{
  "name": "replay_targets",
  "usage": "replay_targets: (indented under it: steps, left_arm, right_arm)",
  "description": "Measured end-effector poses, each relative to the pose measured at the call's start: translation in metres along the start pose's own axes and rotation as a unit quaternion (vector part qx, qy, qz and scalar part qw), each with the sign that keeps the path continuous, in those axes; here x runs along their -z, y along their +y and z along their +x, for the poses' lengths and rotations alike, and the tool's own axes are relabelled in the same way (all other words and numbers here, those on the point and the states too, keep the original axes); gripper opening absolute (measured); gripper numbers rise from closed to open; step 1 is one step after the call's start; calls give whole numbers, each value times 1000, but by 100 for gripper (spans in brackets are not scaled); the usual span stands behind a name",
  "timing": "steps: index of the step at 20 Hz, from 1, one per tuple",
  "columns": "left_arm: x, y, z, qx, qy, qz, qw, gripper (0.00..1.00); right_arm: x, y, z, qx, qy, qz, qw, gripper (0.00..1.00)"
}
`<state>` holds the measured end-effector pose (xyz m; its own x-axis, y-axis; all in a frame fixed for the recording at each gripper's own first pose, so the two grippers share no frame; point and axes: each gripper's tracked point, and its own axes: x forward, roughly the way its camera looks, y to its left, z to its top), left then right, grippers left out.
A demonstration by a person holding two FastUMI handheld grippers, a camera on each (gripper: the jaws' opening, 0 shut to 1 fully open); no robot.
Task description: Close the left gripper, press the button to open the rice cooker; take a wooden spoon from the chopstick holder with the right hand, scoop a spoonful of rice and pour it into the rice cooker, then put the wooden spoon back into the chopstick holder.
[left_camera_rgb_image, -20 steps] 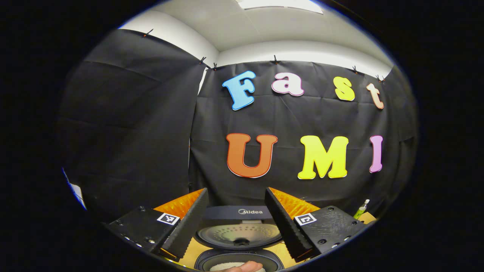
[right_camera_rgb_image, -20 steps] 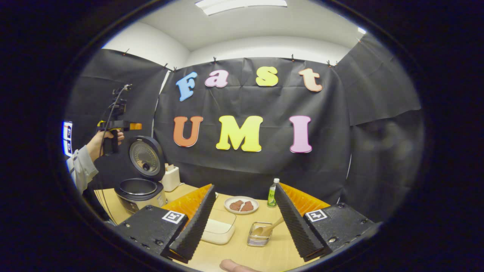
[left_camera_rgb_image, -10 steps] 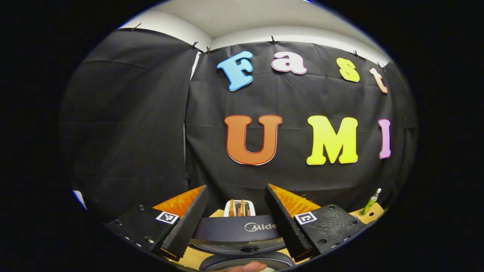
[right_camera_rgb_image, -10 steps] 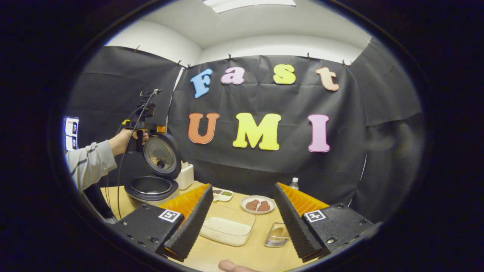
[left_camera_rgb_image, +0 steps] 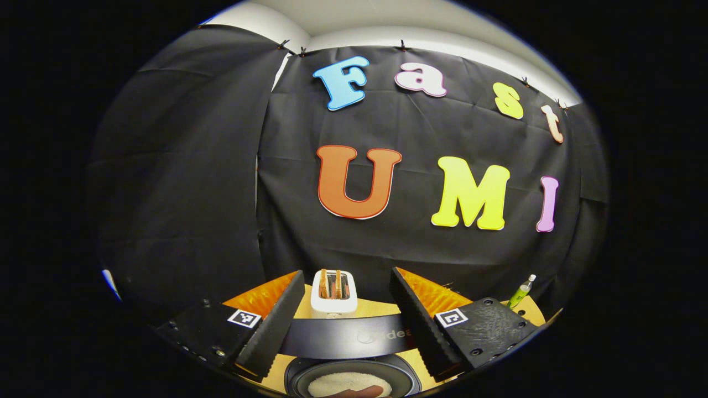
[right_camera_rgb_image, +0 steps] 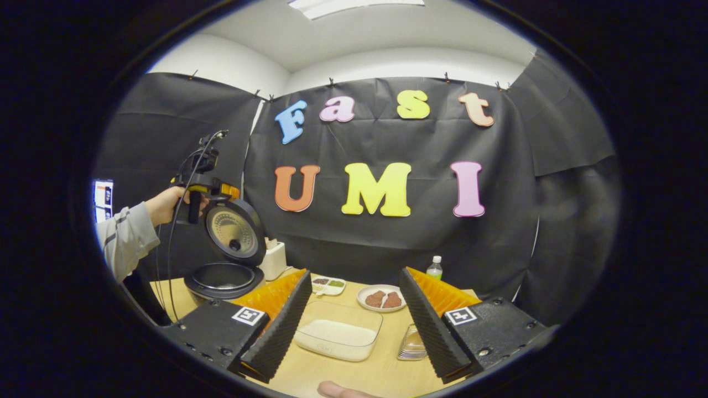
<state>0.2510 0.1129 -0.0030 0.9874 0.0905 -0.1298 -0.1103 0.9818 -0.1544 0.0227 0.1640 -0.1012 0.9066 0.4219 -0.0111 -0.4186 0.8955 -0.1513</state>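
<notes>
Left gripper [left_camera_rgb_image: 345,326]: fingers spread above the rice cooker [right_camera_rgb_image: 224,276], lid raised. Right gripper [right_camera_rgb_image: 354,331]: fingers spread above the rice container [right_camera_rgb_image: 338,337]

Table [right_camera_rgb_image: 332,376] with rice cooker [right_camera_rgb_image: 224,276], toaster [left_camera_rgb_image: 333,293]

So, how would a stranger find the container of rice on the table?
Start at the rice cooker with its lid raised, at the table's left end. Right of it, nearer the camera, lies the rice container: a clear rectangular box of white grains, unlike the round plate behind it.

Bright ceiling light panel [right_camera_rgb_image: 354,5], sharp focus, strong fisheye bending at edges
</notes>
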Motion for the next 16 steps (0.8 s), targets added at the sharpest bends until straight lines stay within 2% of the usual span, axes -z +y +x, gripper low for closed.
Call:
replay_targets:
  steps: [6,8,10,14,16]
  left_arm:
    - [20,-14,-23,12,19,20,1000,99]
    - [39,-21,-27,13,44,35,998,99]
    - [63,-19,-33,-10,70,62,996,99]
    - [88,-18,-55,-21,90,49,995,95]
    - [99,-17,-65,-20,94,37,995,98]
  right_arm:
    - [-2,2,-15,-4,-14,-12,1000,100]
    - [2,-3,-20,1,-12,-12,1000,100]
    - [3,-6,-23,4,-10,-11,1000,100]
    - [6,-16,-30,11,-14,-12,1000,100]
    - [9,-24,-30,15,-13,-7,1000,100]
